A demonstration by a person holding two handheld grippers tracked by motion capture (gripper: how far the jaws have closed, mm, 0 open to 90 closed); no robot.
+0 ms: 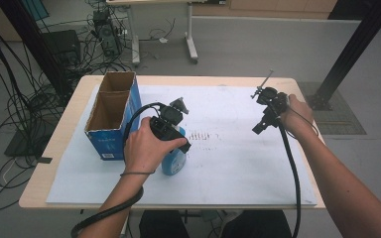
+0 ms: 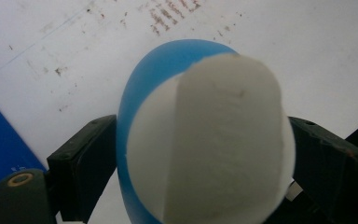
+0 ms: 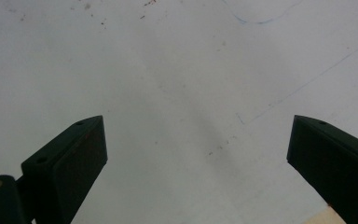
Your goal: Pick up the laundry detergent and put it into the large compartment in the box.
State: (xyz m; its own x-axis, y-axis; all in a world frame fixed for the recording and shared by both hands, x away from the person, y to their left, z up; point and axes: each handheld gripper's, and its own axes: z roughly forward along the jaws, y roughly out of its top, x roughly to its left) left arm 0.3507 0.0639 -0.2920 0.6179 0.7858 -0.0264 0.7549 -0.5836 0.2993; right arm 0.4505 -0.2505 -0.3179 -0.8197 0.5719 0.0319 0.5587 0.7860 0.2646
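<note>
- Between the two black pads of the left gripper (image 2: 200,154) sits the blue-and-white rounded plastic bottle (image 2: 205,140), seen from its white top, and the pads hug it on both flanks (contact looks real on each side, so I call this a pinch).
- From the high view, that left gripper (image 1: 178,144) comes down on the bottle (image 1: 172,163) from above, and the bottle stands on the white paper sheet (image 1: 238,163) directly under the hand.
- Just beside the left gripper, on its outer side, stands the blue open-topped cardboard box (image 1: 111,116) with two compartments, both apparently empty (its corner is the blue wedge at the edge of the left gripper view).
- Off to the far side, the right gripper (image 1: 259,127) hangs over bare paper, well apart from the bottle.
- Its jaws stand spread wide with nothing but paper between them.
- Progress, as I judge it: the grasp is made, or nearly so, and the bottle has not yet left the sheet.
- Left to do, likely: lift it and carry it the short way to the box, then lower it into a compartment.
</note>
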